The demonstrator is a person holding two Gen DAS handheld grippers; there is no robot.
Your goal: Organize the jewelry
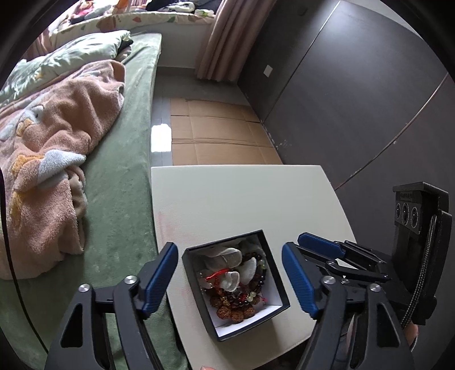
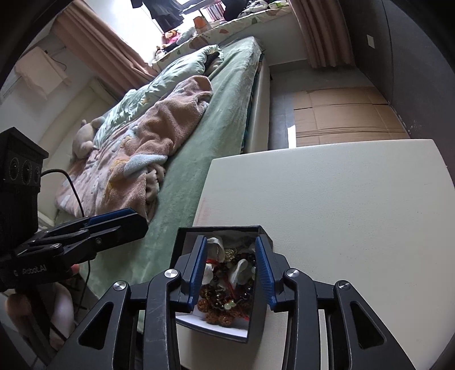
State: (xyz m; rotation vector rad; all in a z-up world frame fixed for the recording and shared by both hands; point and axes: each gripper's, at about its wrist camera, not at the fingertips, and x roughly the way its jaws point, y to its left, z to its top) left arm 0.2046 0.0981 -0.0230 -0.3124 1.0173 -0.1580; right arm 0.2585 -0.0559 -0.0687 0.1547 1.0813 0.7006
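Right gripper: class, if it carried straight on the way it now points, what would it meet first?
Probably the tangled jewelry heaped in the open black box. The right gripper is open, its fingers framing the heap; depth is unclear, so a fingertip might catch the box wall first.

Soft daylight enters from the blown-out window (image 2: 133, 20) at upper left; the floor (image 1: 161, 133) shows glare; fisheye edges bend and darken.

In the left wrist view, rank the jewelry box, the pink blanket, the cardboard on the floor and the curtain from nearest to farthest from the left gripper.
From the left gripper:
1. Jewelry box, between its open fingers, on the white table.
2. Pink blanket, left, on the bed.
3. Cardboard, on the floor beyond the table.
4. Curtain, far end of the room.
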